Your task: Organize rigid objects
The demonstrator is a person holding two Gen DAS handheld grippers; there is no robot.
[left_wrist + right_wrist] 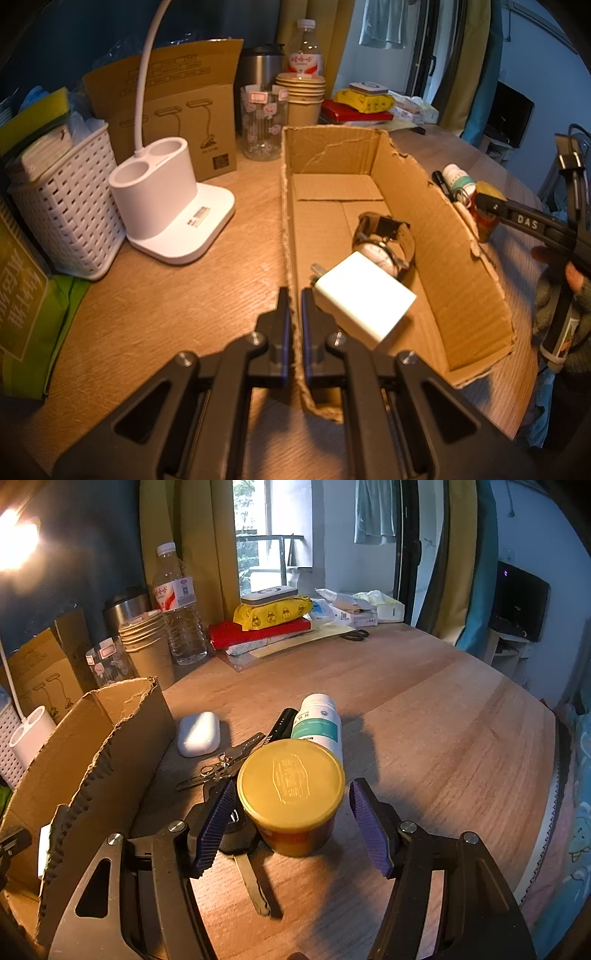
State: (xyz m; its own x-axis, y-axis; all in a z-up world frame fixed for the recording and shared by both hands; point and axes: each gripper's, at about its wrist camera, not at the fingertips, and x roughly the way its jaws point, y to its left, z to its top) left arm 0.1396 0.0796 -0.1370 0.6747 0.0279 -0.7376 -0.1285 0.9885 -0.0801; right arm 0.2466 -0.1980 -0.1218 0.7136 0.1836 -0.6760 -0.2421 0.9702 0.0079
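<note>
An open cardboard box (443,258) lies on the wooden table and holds a white charger (364,295) and a wristwatch (384,240). My left gripper (295,317) is shut on the box's left wall. My right gripper (291,812) is open, its fingers on either side of a yellow-lidded jar (291,794), not touching it. Behind the jar lie a white pill bottle (319,723), a black marker (282,723), keys (221,764) and a white earbud case (198,734). A black folded tool (251,867) lies under the jar's left side. The box wall (92,760) stands left of the gripper.
A white lamp base with cup holders (166,206), a white woven basket (70,218), a lamp carton (173,122), a glass jar (264,122), paper cups (303,98), a water bottle (179,605) and a steel flask (125,609) crowd the back. Packets and scissors (354,635) lie far back.
</note>
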